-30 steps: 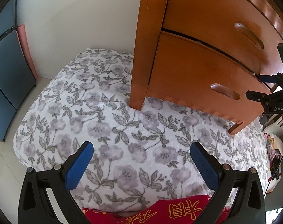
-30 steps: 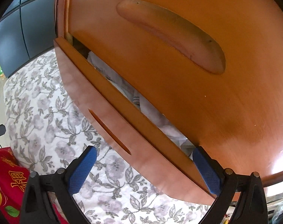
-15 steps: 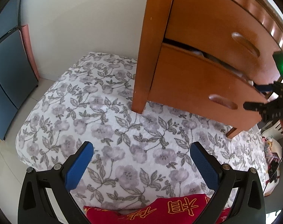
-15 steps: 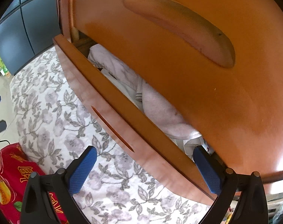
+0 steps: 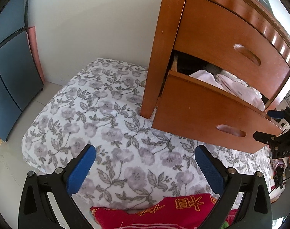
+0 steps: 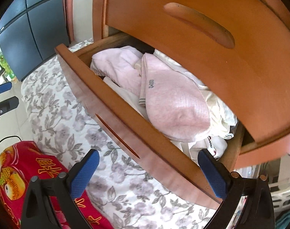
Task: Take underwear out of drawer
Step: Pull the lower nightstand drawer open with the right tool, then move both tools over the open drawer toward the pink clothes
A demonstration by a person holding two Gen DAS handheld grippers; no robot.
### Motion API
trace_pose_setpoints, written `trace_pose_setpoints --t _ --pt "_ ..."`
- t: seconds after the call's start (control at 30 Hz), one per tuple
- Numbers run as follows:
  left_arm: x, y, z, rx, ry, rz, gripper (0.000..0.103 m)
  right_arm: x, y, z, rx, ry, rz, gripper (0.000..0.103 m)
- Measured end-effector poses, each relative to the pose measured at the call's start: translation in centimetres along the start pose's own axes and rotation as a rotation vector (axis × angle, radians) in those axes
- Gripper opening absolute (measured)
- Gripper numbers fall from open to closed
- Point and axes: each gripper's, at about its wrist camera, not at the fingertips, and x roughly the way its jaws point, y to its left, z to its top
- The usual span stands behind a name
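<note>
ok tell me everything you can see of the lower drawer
The lower drawer is orange-brown glossy wood with a curved front and a carved slot handle. It is pulled partly open beneath the shut upper drawer, above the floral bedspread. Folded pale pink garments and white ones fill it. The open right gripper straddles its front edge at the right-hand end.

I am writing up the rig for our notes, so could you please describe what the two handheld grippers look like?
Both the left gripper and the right gripper share one build: black angular frames with silver screws, each carrying two fingers faced with blue textured pads. In the left view, the right gripper's body shows white "DAS" lettering.
</note>
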Motion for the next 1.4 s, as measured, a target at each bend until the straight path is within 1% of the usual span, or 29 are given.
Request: trace_pose_setpoints --t 0.33,0.53,0.7,0.77,0.87,1.03,1.27,1.4 --pt "-1.3 0.2 -1.5 0.019 0.013 0.012 0.103 -1.8 1.8 -2.2 0.037 -0.045 0.031 0.103" --pt "-1.8 0.0 -2.0 0.032 0.016 0.016 0.103 -2.6 2.4 -3.3 0.036 -0.040 0.054 0.103" --pt "-2.0 -0.1 -2.3 0.036 0.016 0.012 0.103 -3.4 3.5 -4.9 0.032 -0.050 0.100 0.103" --pt "-2.1 -0.2 -2.4 0.041 0.018 0.009 0.103 -3.5 4.1 -5.2 0.015 -0.066 0.088 0.103" --pt "-2.3 -0.3 -2.7 0.052 0.020 0.006 0.103 -3.3 4.5 -5.1 0.033 -0.058 0.054 0.103" --pt "-2.4 -0.2 -2.8 0.051 0.019 0.011 0.103 -3.7 3.8 -5.1 0.075 -0.082 0.079 0.103" --pt "-2.6 0.0 -2.8 0.059 0.012 0.004 0.103 -4.2 3.7 -5.1 0.088 -0.099 0.079 0.103" --pt "-3.1 0.2 -2.4 0.055 0.001 -0.014 0.103 -4.8 3.7 -5.4 0.090 -0.115 0.060 0.103"
